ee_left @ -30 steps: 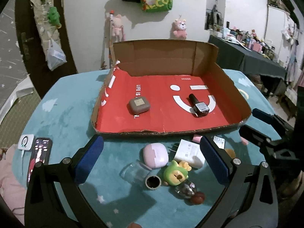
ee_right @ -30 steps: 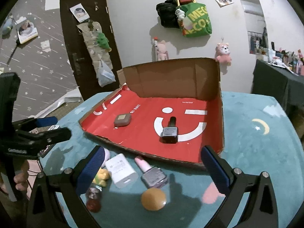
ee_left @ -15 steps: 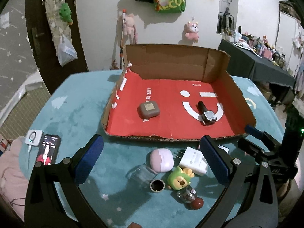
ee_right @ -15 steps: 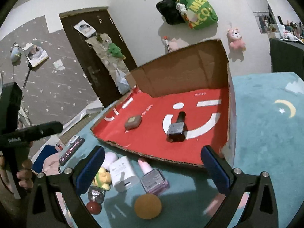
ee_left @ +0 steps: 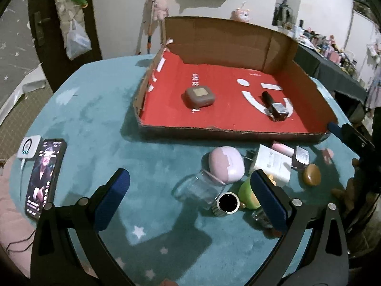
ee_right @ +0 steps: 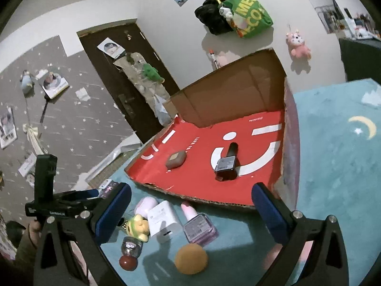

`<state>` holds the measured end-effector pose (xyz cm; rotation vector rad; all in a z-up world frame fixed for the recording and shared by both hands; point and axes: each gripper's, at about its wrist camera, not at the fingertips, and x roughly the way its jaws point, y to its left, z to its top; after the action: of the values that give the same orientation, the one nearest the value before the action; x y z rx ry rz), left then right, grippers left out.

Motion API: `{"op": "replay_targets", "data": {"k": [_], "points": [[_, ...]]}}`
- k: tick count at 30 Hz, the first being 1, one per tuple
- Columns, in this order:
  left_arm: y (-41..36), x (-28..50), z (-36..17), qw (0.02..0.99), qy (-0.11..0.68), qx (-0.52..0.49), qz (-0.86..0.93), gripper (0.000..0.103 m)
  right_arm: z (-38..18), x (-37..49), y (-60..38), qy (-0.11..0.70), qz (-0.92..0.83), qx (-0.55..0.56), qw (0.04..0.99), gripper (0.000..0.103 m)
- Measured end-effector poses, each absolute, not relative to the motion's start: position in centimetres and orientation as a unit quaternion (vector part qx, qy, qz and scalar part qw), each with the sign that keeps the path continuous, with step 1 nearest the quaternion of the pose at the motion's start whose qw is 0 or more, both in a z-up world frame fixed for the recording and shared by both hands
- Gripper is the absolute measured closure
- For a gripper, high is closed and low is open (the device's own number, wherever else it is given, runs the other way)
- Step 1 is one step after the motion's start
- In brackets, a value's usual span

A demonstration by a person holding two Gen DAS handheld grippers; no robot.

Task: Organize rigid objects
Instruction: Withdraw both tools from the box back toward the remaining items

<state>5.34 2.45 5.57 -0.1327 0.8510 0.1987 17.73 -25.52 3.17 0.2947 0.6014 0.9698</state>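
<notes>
Lining red cardboard box [ee_left: 238, 116]: glossy print

The red floor of the cardboard box [ee_right: 273, 90] carries the small white word "MINISO" near its far wall. The green bag [ee_right: 250, 16] hanging on the wall shows yellow letters "MEG" above "ECO". The other print is too small or blurred to read.

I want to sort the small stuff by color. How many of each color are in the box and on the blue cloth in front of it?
Brown: 1, case
Black: 2, bottle, ring
Pink: 2, case, polish
White: 1, charger
Green: 1, toy
Orange: 1, ball
Red-capped: 1, bottle
Clear: 1, jar
Total: 10
</notes>
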Motion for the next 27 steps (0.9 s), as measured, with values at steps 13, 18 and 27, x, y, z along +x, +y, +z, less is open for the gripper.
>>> {"op": "replay_targets", "data": {"k": [13,18,27], "points": [[2.5,4.7,5.6,0.917,0.396,-0.022,0.046,0.000,13.0,3.8,-28.1,0.028,0.380,0.011,0.924,0.000],[3.0,5.2,5.3,0.918,0.393,-0.003,0.045,0.000,9.8,6.1,-25.6,0.148,0.345,0.030,0.926,0.000],[2.8,4.9,5.1,0.925,0.380,0.017,0.013,0.000,5.3,6.9,-22.8,0.215,0.230,0.005,0.949,0.000]]}}
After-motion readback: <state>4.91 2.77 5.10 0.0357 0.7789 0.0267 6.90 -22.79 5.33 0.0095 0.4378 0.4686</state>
